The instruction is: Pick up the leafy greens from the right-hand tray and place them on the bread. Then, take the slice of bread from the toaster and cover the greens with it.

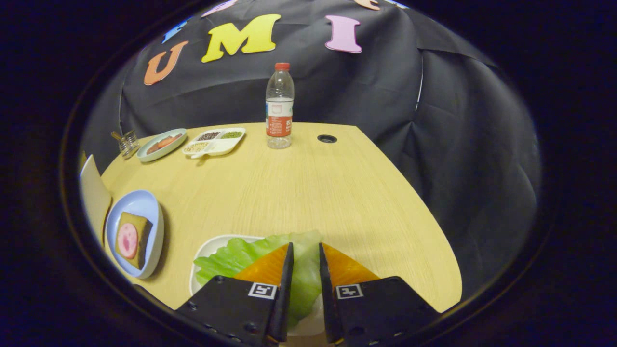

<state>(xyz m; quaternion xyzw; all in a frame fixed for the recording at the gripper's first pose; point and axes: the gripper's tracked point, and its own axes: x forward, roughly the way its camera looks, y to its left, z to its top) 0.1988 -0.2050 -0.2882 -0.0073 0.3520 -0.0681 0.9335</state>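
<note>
Straddling greens [231, 262] above wooden table [313, 193], gripper [304, 253]

I see the leafy greens [250, 258] – pale, crinkled – lying flat on their white tray [207, 248], and dark-crusted bread [131, 239] on a blue plate [144, 205].

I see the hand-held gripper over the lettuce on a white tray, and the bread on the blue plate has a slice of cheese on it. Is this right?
Not quite. In the gripper view the bread on the blue plate carries a round pink slice of meat, not cheese. The hand-held gripper is indeed over the lettuce on the white tray.
</note>
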